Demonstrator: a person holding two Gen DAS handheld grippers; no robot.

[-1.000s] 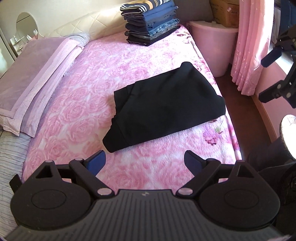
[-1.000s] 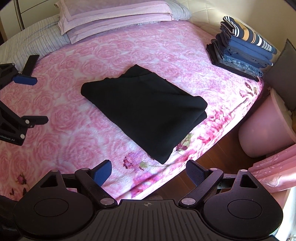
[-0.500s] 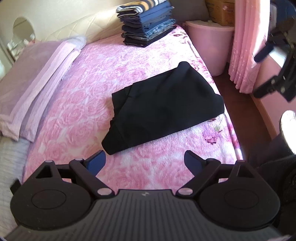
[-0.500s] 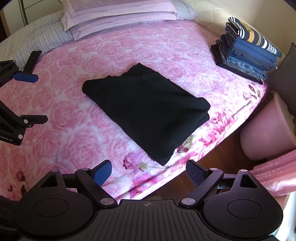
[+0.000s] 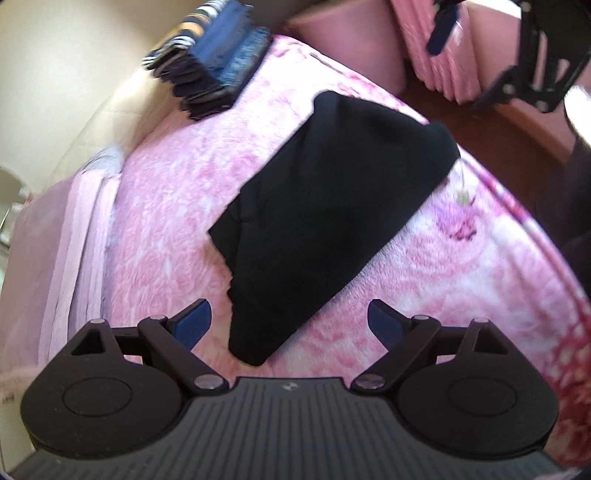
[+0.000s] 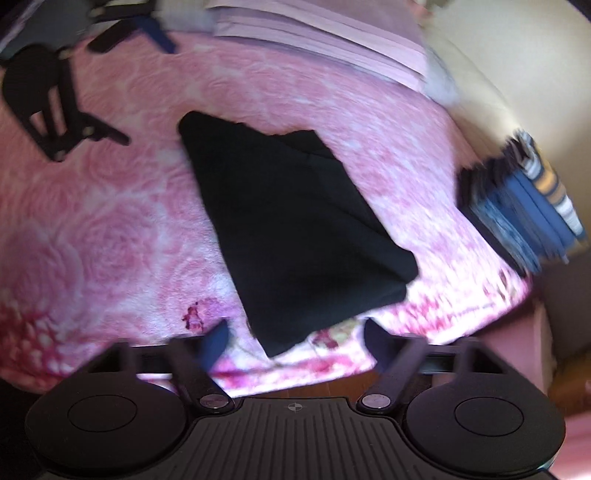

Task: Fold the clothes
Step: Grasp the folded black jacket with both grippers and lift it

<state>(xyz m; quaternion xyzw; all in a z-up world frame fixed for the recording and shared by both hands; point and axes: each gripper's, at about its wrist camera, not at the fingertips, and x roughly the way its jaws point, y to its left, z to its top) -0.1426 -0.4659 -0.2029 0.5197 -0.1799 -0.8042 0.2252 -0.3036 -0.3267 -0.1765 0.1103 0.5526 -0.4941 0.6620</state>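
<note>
My left gripper [image 5: 289,320] stands wide apart, nothing pinched; a corner of the folded black garment [image 5: 325,221] lies between its pads, untouched as far as I can see. From there the garment runs toward 1 o'clock across the pink blanket [image 5: 177,192]. My right gripper [image 6: 295,341] is closing, the garment's near corner just ahead between its pads, not yet pressed. A stack of folded clothes [image 5: 218,70] sits on the blanket at 11 o'clock in the left view and at 3 o'clock in the right view. Pillows [image 6: 314,29] lie at 12 o'clock in the right view.
</note>
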